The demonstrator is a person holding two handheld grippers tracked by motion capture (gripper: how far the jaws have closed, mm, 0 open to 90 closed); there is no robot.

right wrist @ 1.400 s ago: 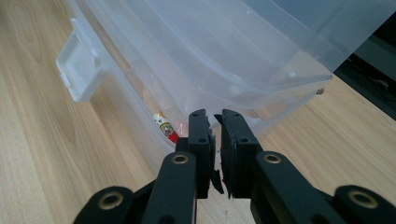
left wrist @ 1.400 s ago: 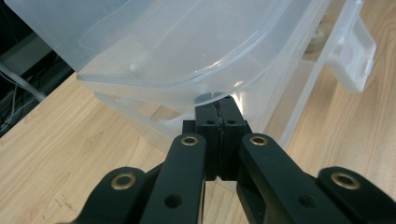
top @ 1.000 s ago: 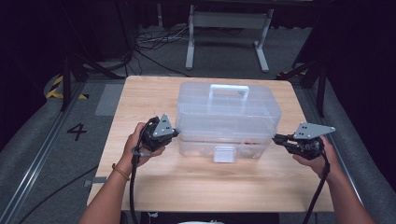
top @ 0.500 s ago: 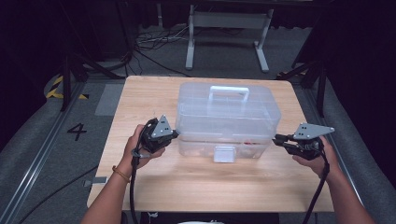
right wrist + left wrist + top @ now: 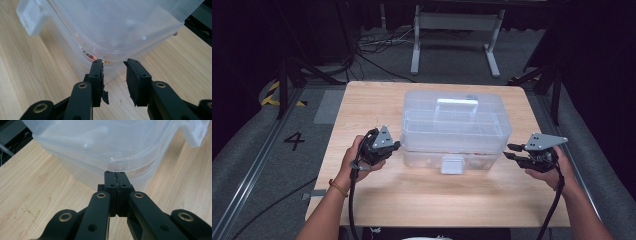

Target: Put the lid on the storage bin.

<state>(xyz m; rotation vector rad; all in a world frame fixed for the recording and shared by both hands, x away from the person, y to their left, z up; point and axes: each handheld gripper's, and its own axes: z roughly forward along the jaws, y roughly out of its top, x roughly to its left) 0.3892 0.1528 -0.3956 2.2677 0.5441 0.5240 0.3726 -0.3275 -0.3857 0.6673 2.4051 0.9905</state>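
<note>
Wooden table [image 5: 377, 200], near edge: clear lidded box [image 5: 455, 131] flanked by left gripper [image 5: 396, 146], jaws pressed together empty, & right gripper [image 5: 508, 152], jaws just parting w/ nothing between—box may be shoved sideways if nudged unevenly.

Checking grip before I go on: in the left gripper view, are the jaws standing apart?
No, the left gripper has its jaws pressed together with nothing between them, tips just under the clear box's lid rim.

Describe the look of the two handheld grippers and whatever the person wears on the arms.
Both the left gripper and the right gripper are black, each topped by a grey three-cornered plate with small holes and trailing a black cable. Their linked black jaws carry brass-coloured rivets and flat black pads. The forearms are unsleeved; an orange band circles the left wrist.
</note>
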